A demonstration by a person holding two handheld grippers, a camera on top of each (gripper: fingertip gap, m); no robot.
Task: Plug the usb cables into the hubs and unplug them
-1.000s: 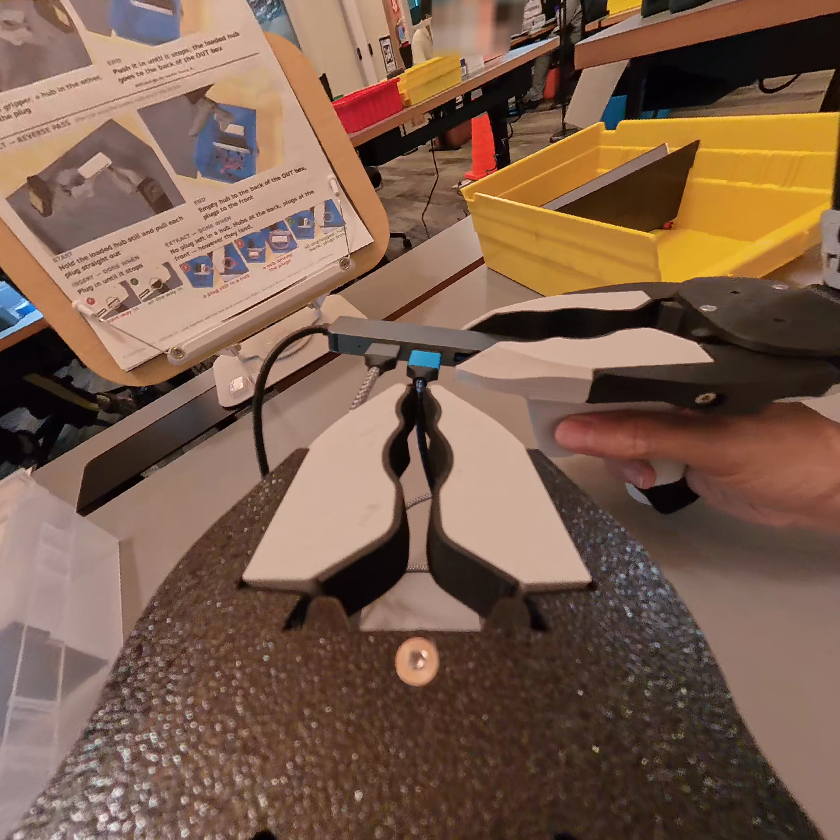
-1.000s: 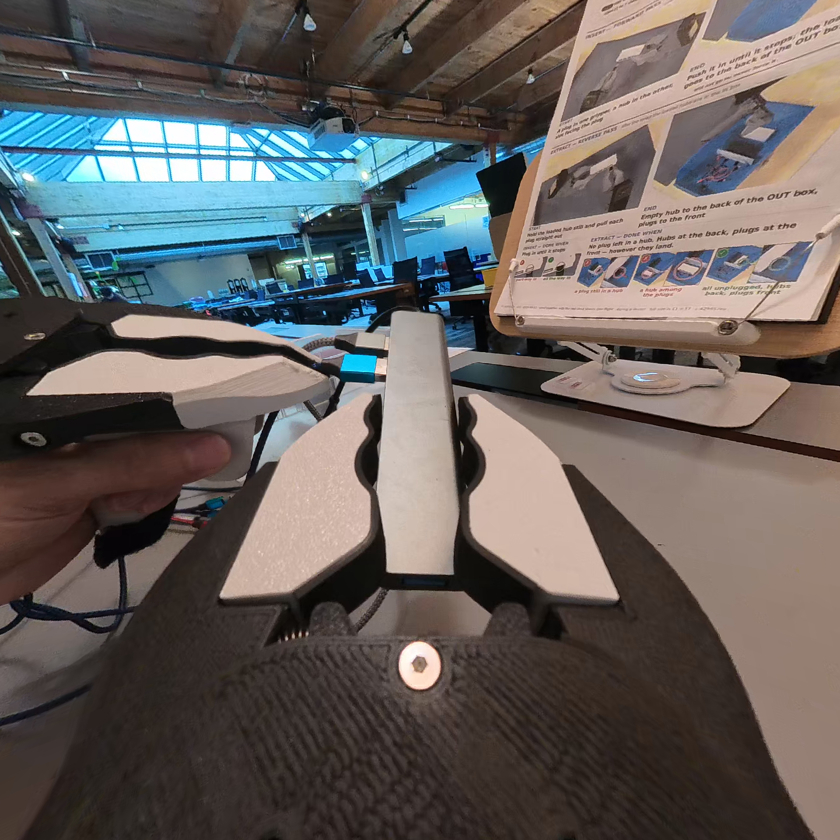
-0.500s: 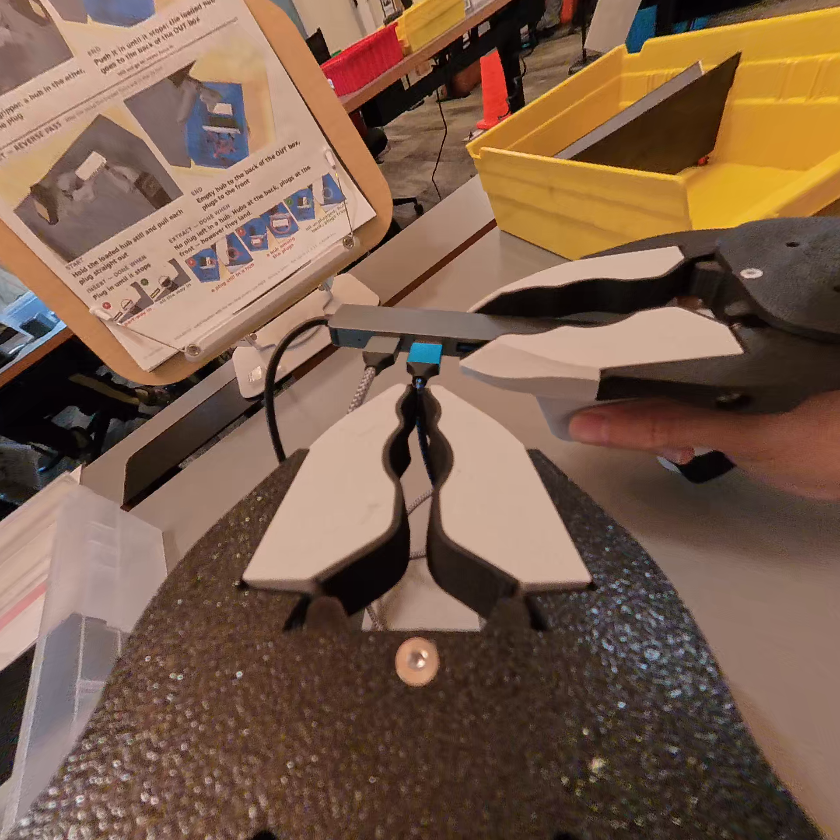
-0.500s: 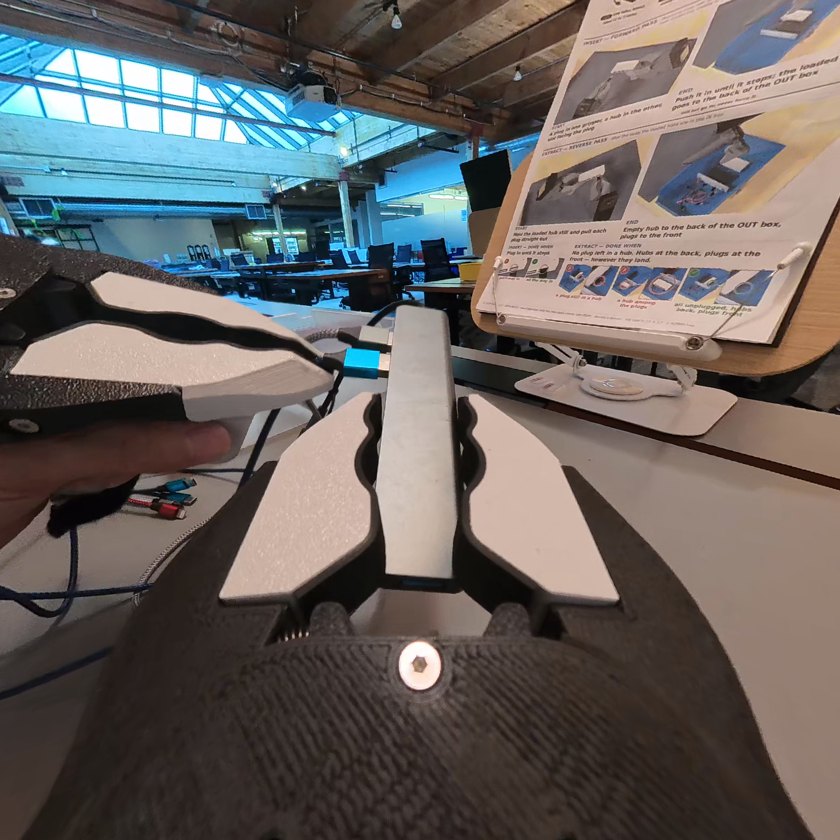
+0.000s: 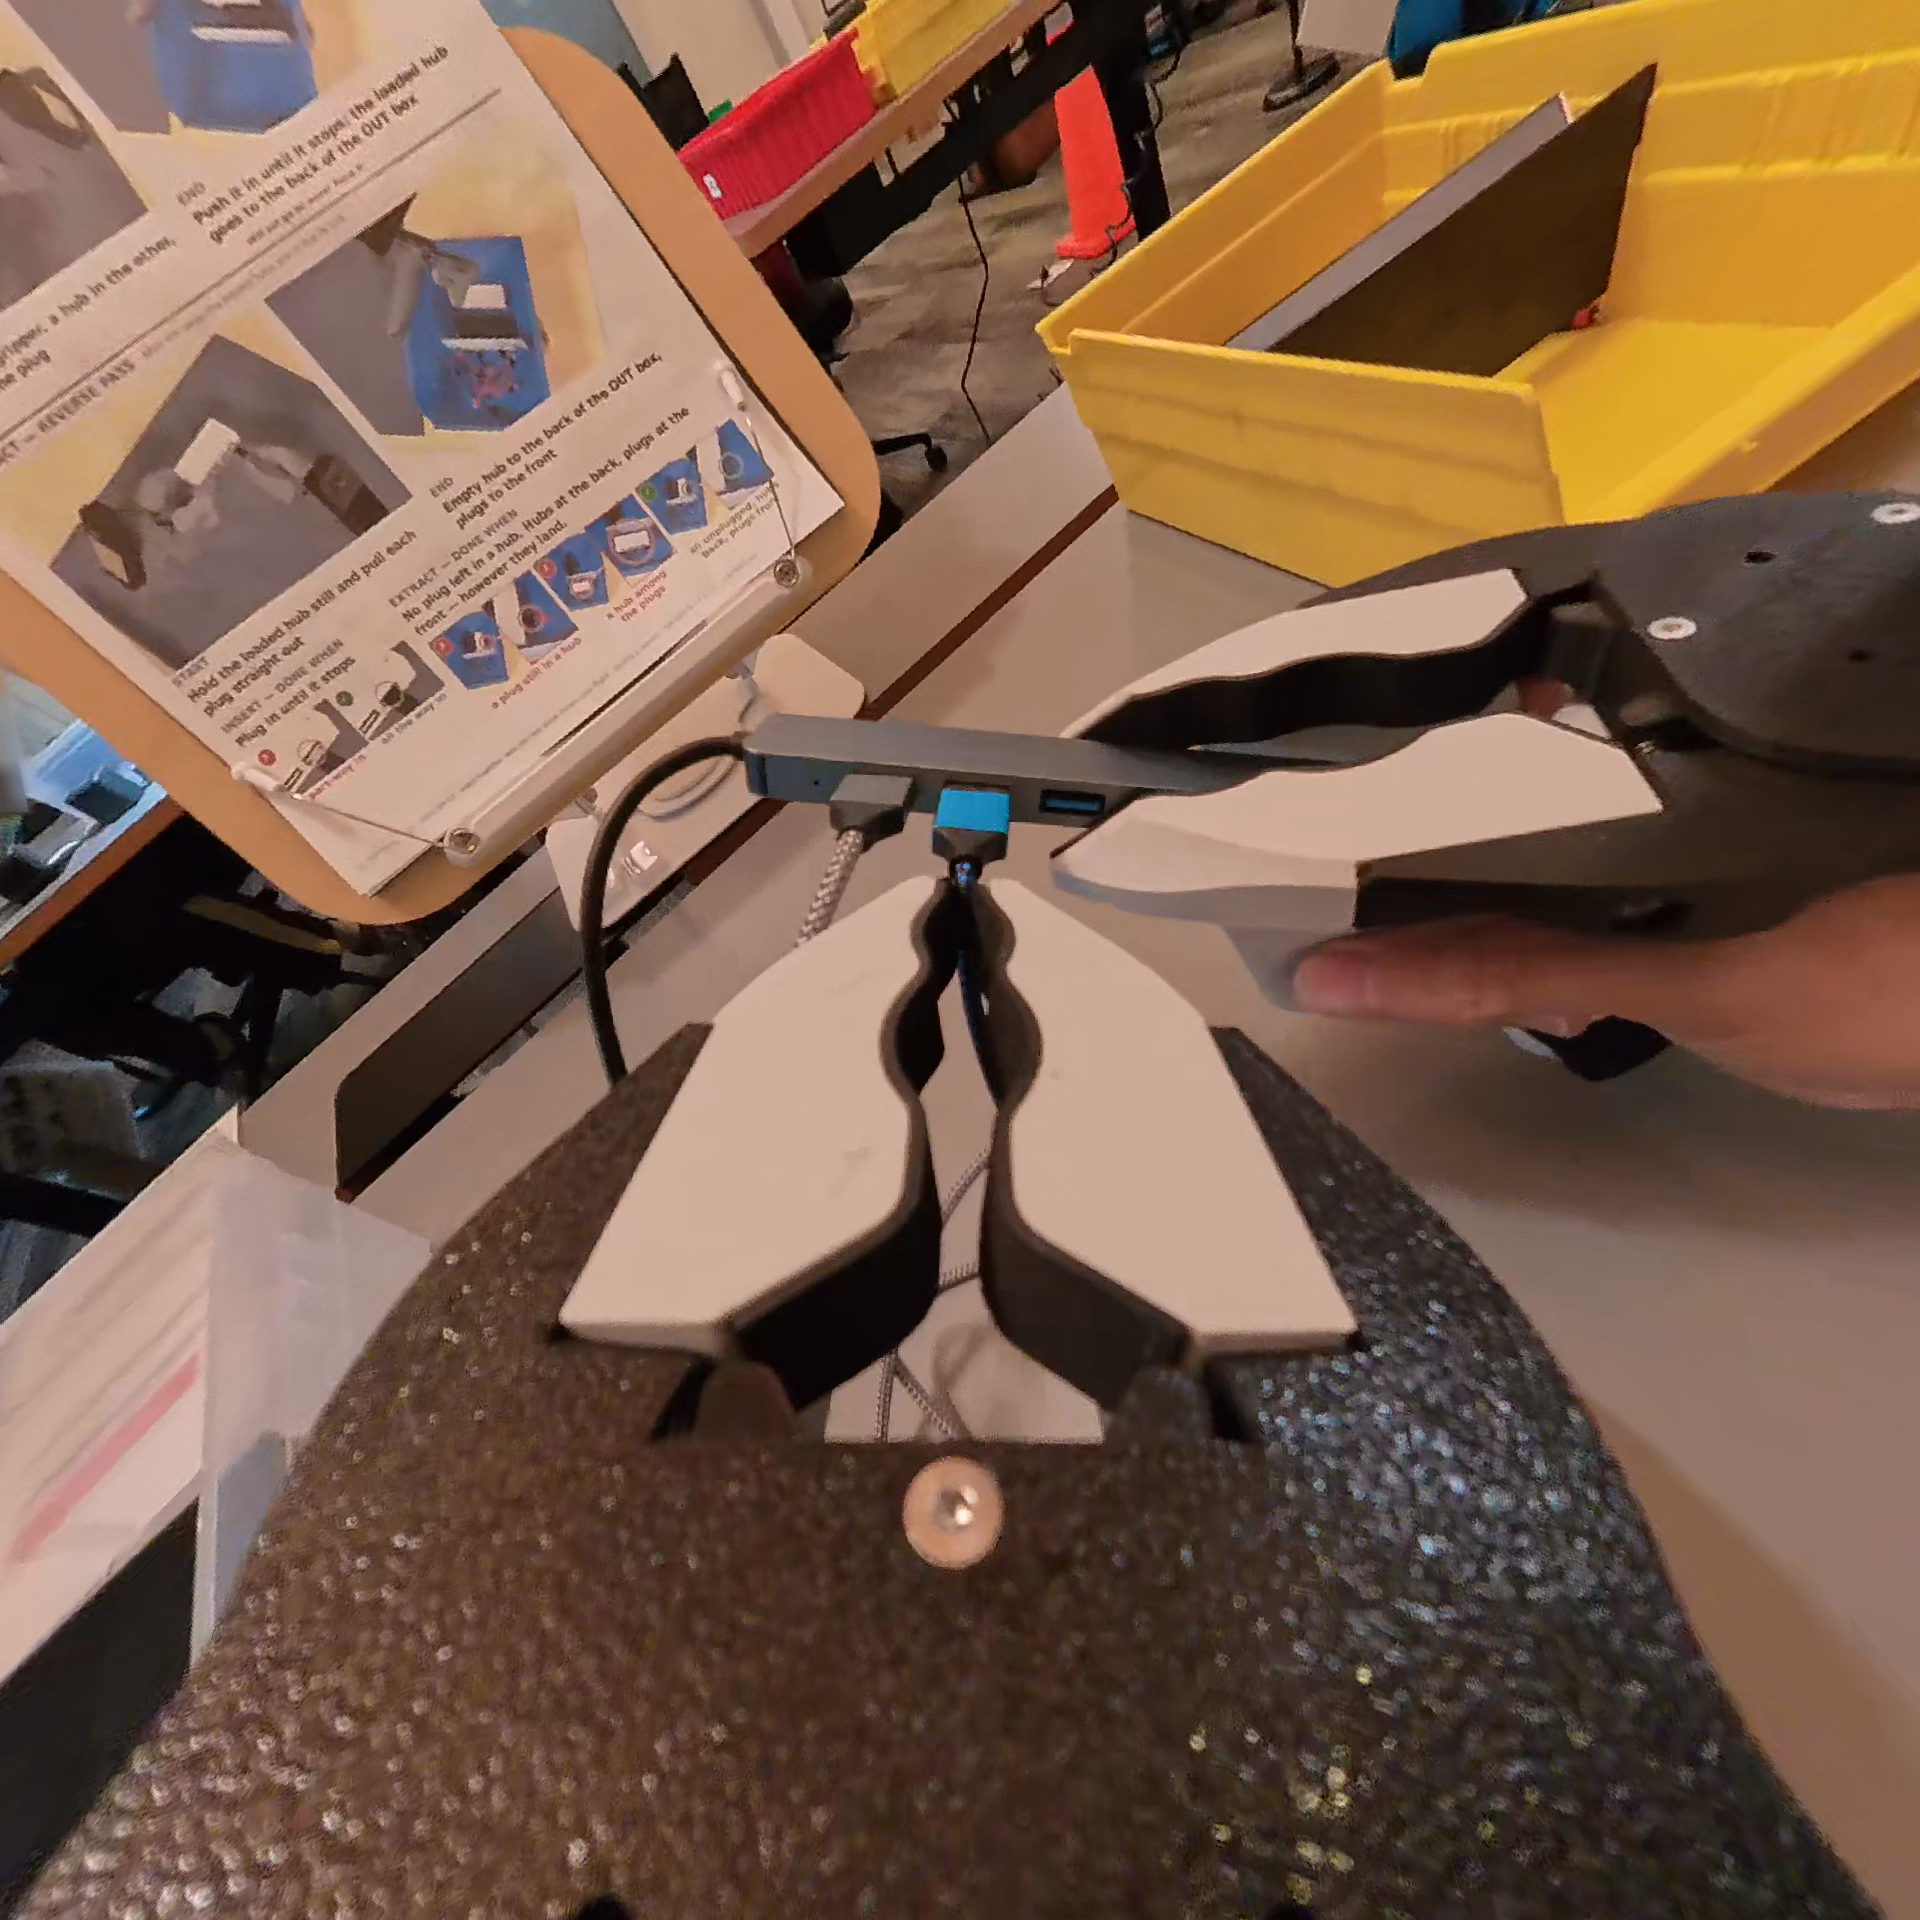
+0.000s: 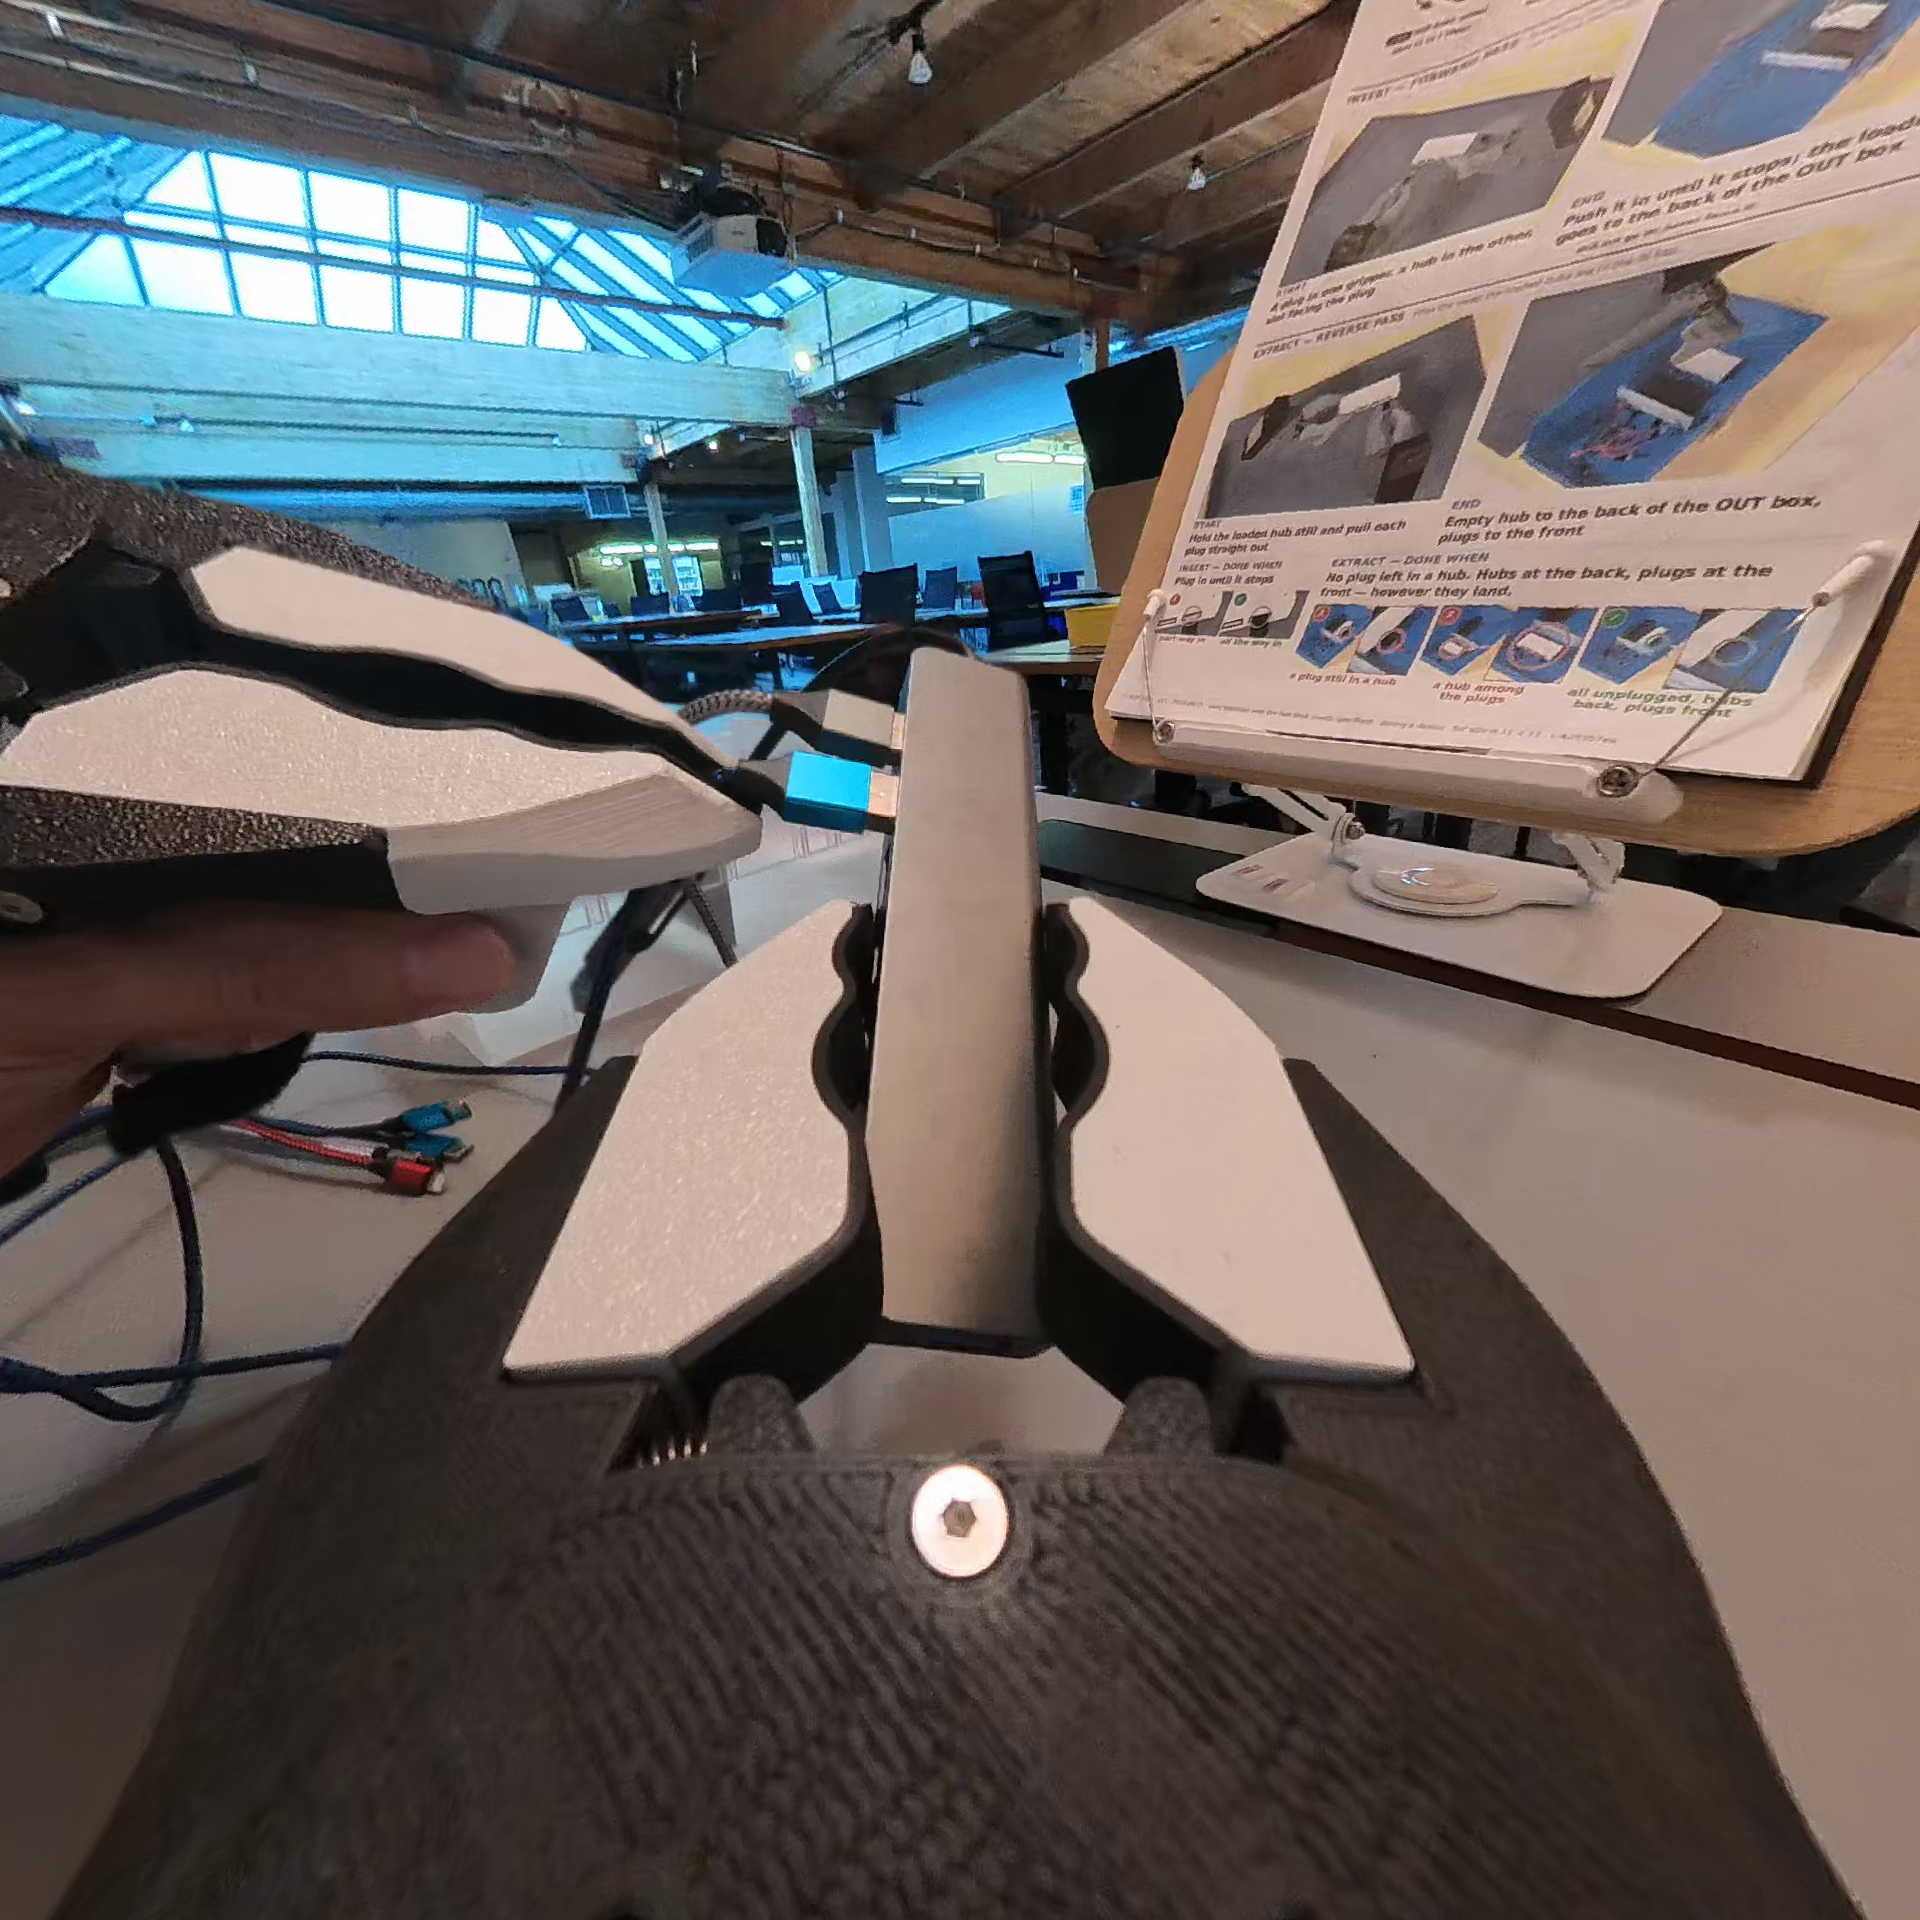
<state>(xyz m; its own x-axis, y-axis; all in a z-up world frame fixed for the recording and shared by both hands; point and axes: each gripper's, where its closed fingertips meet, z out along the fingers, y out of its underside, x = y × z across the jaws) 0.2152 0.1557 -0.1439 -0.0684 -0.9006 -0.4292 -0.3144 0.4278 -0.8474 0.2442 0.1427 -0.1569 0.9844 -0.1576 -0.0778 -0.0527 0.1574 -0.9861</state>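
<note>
Your right gripper (image 6: pixel 956 1039) clamps the grey hub (image 6: pixel 961 935) above the tabletop (image 6: pixel 1558 1195); your left gripper (image 5: pixel 961 914) pinches the blue cable (image 5: pixel 971 997) behind its blue plug (image 5: pixel 974 808), seated in the hub.

A slim grey metal hub (image 5: pixel 940 750) is held level above the desk (image 5: pixel 1558 1299), its far end clamped between the fingers of the right claw (image 5: pixel 1081 790). Three ports face the left claw (image 5: pixel 961 894). A grey plug (image 5: pixel 871 797) on a braided silver cable sits in the outermost port. Beside it, a bright blue plug (image 5: pixel 971 812) sits in the middle port, a sliver of its metal tip showing, so it may not be fully seated. Its dark blue cable (image 5: pixel 971 997) is pinched by the left claw just behind the plug. The third port (image 5: pixel 1070 801) is open. A black cord (image 5: pixel 613 883) loops down from the hub's free end.
</note>
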